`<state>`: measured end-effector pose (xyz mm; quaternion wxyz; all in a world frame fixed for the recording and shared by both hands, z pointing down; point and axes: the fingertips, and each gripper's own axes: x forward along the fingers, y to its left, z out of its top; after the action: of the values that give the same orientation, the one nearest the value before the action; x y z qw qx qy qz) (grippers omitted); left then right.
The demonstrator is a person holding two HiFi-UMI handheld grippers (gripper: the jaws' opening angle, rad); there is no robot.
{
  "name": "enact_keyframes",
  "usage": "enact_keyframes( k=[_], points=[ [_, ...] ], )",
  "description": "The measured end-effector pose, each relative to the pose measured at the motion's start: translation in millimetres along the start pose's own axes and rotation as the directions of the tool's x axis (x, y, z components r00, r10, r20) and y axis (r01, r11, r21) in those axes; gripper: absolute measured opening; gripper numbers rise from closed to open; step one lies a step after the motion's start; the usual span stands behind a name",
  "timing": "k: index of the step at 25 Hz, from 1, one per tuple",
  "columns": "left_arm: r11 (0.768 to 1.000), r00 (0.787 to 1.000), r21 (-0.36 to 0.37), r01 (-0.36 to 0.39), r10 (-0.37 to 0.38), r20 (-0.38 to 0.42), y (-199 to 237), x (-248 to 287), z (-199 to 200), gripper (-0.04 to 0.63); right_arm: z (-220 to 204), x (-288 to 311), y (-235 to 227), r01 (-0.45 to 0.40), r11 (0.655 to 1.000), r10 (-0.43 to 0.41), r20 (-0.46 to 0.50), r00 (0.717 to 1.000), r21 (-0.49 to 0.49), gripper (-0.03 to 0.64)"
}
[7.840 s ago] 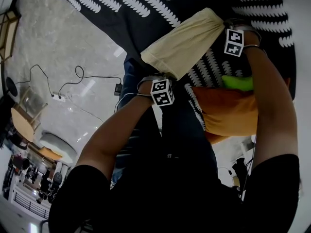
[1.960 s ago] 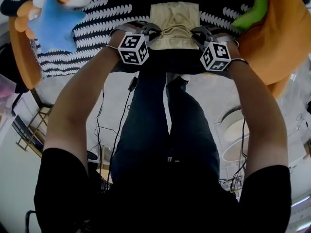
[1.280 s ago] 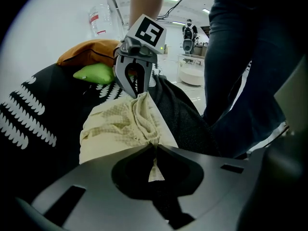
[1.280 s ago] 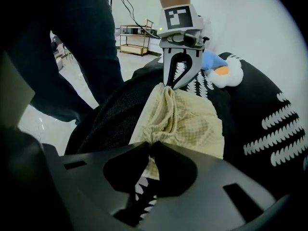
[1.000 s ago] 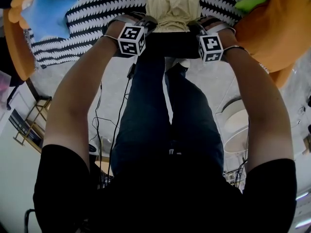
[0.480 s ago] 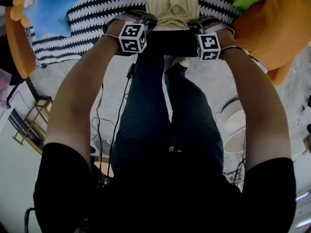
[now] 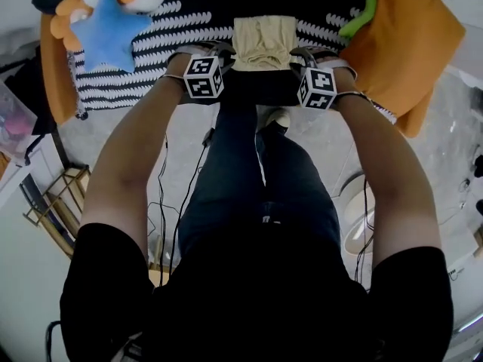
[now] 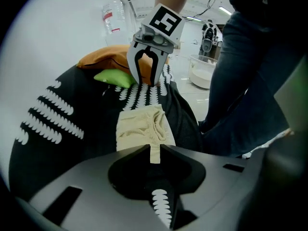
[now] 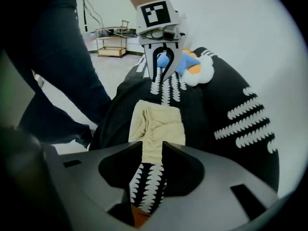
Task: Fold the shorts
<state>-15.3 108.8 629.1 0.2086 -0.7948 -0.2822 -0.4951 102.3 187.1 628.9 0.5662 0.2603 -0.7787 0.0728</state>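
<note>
The cream shorts (image 7: 264, 42) lie folded into a small rectangle on the black cloth with white marks (image 7: 136, 78). My left gripper (image 7: 220, 53) hovers just left of their near edge, my right gripper (image 7: 301, 57) just right of it. Both sets of jaws are opening with nothing between them. In the left gripper view the shorts (image 8: 142, 126) show below through a narrow gap of the left gripper (image 8: 154, 154), and the right gripper (image 8: 146, 78) hangs opposite. The right gripper view shows the shorts (image 9: 160, 121) beneath the right gripper (image 9: 153, 153) and the left gripper (image 9: 162, 76) facing it.
A blue star plush (image 7: 112, 27) with orange and white parts lies at the cloth's left. An orange cushion (image 7: 404, 47) and a green piece (image 7: 355, 19) sit at the right. The person's legs (image 7: 256, 194) stand at the table edge. A wooden rack (image 7: 56, 210) and cables are on the floor.
Both grippers have lifted off the near edge of the shorts and their jaws have spread. The shorts stay folded flat on the cloth.
</note>
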Motion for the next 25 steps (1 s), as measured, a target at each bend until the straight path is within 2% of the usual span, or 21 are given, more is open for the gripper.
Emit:
enact_keyframes(
  k=[3, 5, 8, 11, 14, 18, 22, 25],
  points=[
    [0.993, 0.995, -0.071, -0.099, 0.101, 0.019, 34, -51, 19, 0.092, 14, -41, -31, 0.063, 0.995, -0.064, 0.01, 0.998, 0.077, 0.132],
    [0.976, 0.984, -0.142, -0.166, 0.172, 0.035, 55, -87, 32, 0.092, 23, -70, -51, 0.106, 0.986, -0.109, 0.024, 0.994, 0.126, 0.132],
    [0.95, 0.971, -0.226, -0.215, 0.233, 0.056, 55, -138, 55, 0.094, 38, -119, -54, 0.128, 0.967, -0.142, 0.048, 0.989, 0.22, 0.132],
    [0.93, 0.956, -0.264, -0.255, 0.284, 0.078, 51, -186, 79, 0.094, 53, -168, -59, 0.151, 0.939, -0.182, 0.073, 0.981, 0.31, 0.132],
    [0.905, 0.93, -0.287, -0.314, 0.354, 0.099, 51, -232, 104, 0.1, 67, -217, -69, 0.171, 0.896, -0.234, 0.108, 0.966, 0.41, 0.13],
    [0.853, 0.883, -0.361, -0.378, 0.449, 0.138, 49, -287, 134, 0.101, 79, -283, -76, 0.188, 0.832, -0.305, 0.147, 0.941, 0.522, 0.13],
    [0.762, 0.837, -0.523, -0.381, 0.525, 0.154, 48, -335, 157, 0.113, 84, -345, -76, 0.22, 0.772, -0.385, 0.164, 0.908, 0.596, 0.13],
    [0.725, 0.802, -0.574, -0.381, 0.568, 0.186, 44, -368, 183, 0.117, 86, -395, -74, 0.22, 0.704, -0.448, 0.181, 0.876, 0.675, 0.129]
  ],
)
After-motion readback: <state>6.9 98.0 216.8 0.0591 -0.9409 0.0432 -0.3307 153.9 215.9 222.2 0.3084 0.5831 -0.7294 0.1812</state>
